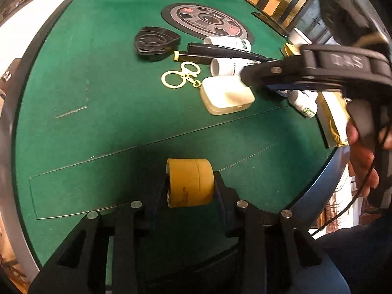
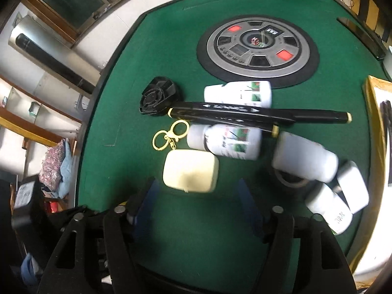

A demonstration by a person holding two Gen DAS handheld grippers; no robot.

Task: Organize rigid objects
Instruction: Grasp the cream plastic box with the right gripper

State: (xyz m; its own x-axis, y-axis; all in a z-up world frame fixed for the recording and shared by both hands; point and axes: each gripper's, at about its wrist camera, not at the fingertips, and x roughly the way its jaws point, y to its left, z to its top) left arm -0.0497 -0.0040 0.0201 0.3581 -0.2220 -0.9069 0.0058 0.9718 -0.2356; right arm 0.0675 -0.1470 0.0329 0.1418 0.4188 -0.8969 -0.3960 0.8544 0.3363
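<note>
- Yellow tape roll sits clamped between the two fingers of the left gripper, near the camera, above the green felt table.
- Farther on the table lies a cluster: a cream case with a gold keyring, two black marker pens, white bottles and a black fan-shaped part.
- From the right wrist view, the right gripper stands with its fingers spread wide and holds nothing; the cream case lies just beyond its left finger.
- More white bottles lie to the right, near a gold-framed tray.
- A round grey control panel is set in the far felt.
</note>
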